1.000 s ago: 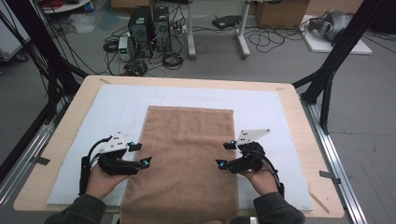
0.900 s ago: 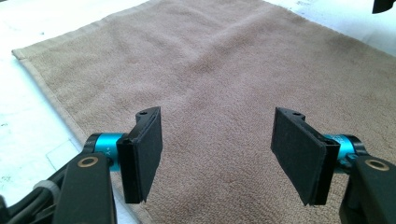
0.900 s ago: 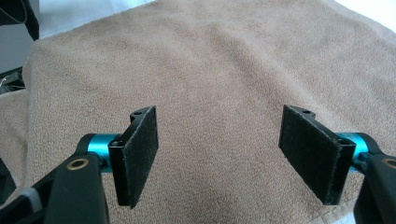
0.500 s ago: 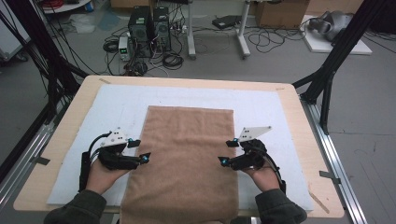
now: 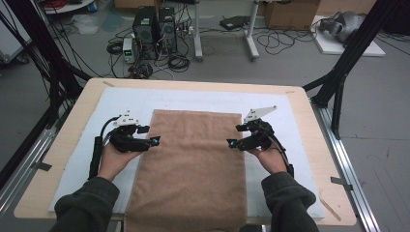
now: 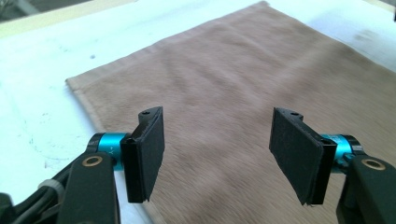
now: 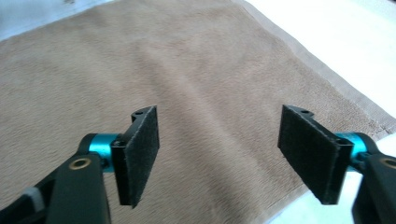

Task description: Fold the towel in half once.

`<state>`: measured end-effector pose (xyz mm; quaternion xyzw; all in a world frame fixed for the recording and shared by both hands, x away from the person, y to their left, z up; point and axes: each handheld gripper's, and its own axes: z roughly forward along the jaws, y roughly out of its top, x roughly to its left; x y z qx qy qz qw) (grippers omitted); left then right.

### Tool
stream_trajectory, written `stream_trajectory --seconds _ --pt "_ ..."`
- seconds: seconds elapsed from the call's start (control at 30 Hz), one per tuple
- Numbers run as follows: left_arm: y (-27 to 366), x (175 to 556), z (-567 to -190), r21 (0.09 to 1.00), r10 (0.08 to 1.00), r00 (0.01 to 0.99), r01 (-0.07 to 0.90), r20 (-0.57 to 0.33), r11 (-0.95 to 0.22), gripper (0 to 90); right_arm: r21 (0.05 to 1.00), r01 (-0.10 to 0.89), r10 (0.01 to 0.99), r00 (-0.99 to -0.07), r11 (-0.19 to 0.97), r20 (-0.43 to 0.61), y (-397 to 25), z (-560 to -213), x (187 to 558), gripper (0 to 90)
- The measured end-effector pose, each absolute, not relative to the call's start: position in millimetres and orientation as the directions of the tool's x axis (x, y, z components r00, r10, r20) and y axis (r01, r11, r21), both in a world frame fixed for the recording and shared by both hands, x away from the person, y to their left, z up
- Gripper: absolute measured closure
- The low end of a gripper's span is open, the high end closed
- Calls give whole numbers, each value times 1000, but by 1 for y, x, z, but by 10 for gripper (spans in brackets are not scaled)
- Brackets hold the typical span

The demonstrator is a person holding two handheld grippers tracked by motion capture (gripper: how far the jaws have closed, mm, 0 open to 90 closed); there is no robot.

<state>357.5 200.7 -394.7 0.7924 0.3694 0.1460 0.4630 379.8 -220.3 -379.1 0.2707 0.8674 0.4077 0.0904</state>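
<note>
Brown towel flat, long axis running away from person, between left gripper and right gripper, both gaping, empty; white mat over wooden table; cables on floor beyond.

A tan, short-piled towel lies flat and spread out on the white mat covering the bench, long side running away from the person, its near end hanging over the bench's front edge.

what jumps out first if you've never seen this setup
A brown towel lies flat down the middle of the white mat, its near end hanging over the table edge. The left gripper and the right gripper face each other at its two long edges, both with jaws wide open.
</note>
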Motion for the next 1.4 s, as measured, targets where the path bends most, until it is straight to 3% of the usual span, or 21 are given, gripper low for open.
stream_trajectory --seconds 0.43,0.57,0.67,0.9,1.07,1.4 --pt "207 397 -437 788 791 587 565 -172 -247 468 670 507 663 -748 543 28 -223 -425 417 434" --pt "203 400 -446 763 807 577 576 -125 -294 518 649 559 690 -720 515 73 -225 -437 422 468" --pt "197 399 -445 761 822 566 560 -64 -326 609 658 546 694 -718 518 50 -225 -437 420 581" --pt "201 401 -446 762 838 537 583 -102 -281 787 662 549 684 -726 510 75 -226 -437 421 807" --pt "207 403 -446 757 829 535 607 -166 -240 862 664 548 670 -736 509 93 -228 -435 422 829" --pt "216 394 -426 807 807 555 561 -202 -183 871 706 524 656 -747 476 112 -238 -414 415 833"
